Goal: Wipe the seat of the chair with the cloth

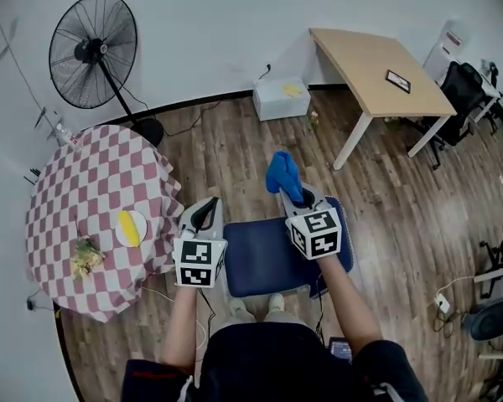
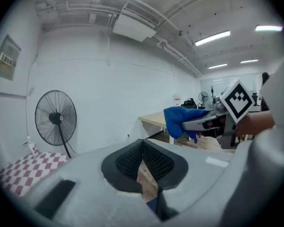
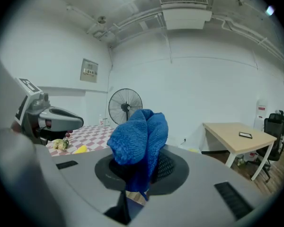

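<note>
Cloth [image 3: 138, 143]: blue, bunched, pinched between the jaws of the right gripper [image 1: 296, 194]. Most of it stands up above the pads in a folded lump. In the head view I read it at centre frame, over the far edge of the chair seat [image 1: 264, 262] and held clear of it.

Left gripper [image 2: 142, 150]: jaws pressed together, nothing between them. I see only a sliver of floor through the gap lower down.

The 2 grippers sit side by side at about the same height in the head view. The dark blue seat lies below them at lower centre.

Surroundings:
- Round table [image 1: 92, 166] with a red-and-white checked cover at left, carrying a plate [image 1: 120, 229] with something yellow on it.
- Standing fan [image 1: 92, 50] at upper left.
- Wooden desk [image 1: 373, 65] at upper right.
</note>
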{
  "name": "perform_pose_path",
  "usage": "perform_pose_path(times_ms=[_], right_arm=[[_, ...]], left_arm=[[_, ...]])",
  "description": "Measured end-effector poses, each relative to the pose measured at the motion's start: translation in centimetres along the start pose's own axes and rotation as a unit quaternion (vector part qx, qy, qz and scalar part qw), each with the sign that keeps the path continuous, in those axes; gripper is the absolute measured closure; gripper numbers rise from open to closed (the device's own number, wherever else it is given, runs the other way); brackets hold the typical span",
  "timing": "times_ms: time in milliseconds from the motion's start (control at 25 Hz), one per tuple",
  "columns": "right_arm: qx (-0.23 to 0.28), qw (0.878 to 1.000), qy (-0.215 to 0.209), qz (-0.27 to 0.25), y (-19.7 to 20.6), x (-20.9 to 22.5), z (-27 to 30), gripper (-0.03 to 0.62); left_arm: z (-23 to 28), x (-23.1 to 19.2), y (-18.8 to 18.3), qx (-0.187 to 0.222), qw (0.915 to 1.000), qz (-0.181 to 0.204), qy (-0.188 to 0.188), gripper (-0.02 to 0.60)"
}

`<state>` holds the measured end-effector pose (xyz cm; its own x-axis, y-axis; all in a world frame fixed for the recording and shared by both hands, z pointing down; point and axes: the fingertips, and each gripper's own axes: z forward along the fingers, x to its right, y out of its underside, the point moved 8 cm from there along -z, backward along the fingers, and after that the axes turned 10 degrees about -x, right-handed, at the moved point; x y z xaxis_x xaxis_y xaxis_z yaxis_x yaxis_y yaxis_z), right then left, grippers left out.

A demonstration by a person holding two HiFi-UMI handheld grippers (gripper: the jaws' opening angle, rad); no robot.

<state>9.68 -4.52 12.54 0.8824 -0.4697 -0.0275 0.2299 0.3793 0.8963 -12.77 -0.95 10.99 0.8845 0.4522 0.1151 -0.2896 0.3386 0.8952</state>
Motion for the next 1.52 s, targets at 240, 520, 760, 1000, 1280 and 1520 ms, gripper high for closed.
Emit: perform_pose_path(times_ms=[240,520,760,1000,1280,1520], right_arm=[[0.059,0.998,-0.004,-0.035,-5.2,-1.0,-4.6,0.551],[0.091,0.994,-0.004,-0.06,-7.0,-1.6,-7.9,0.551],[0.106,0.992,0.011,-0.066,-7.0,-0.6,-9.3,0.551],[0.119,0.99,0.019,-0.068,-7.2,-0.2,-10.2,0.551],[0.122,0.989,0.027,-0.073,-7.3,0.3,-10.3,0.551],[0.123,0.99,0.031,-0.064,-7.2,0.7,-10.2,0.551]], left_arm=[[-5.3,-1.3,-5.9,0.076,0.9955,0.044,-0.036,0.563],[-8.3,-1.6,-8.6,0.123,0.9888,0.06,-0.059,0.563],[-8.3,-0.6,-8.1,0.127,0.9884,0.063,-0.055,0.563],[-8.6,0.1,-8.0,0.131,0.9894,0.046,-0.044,0.563],[-8.0,-0.2,-7.2,0.127,0.9904,0.03,-0.045,0.563],[-6.8,0.5,-7.6,0.118,0.9899,0.068,-0.038,0.563]])
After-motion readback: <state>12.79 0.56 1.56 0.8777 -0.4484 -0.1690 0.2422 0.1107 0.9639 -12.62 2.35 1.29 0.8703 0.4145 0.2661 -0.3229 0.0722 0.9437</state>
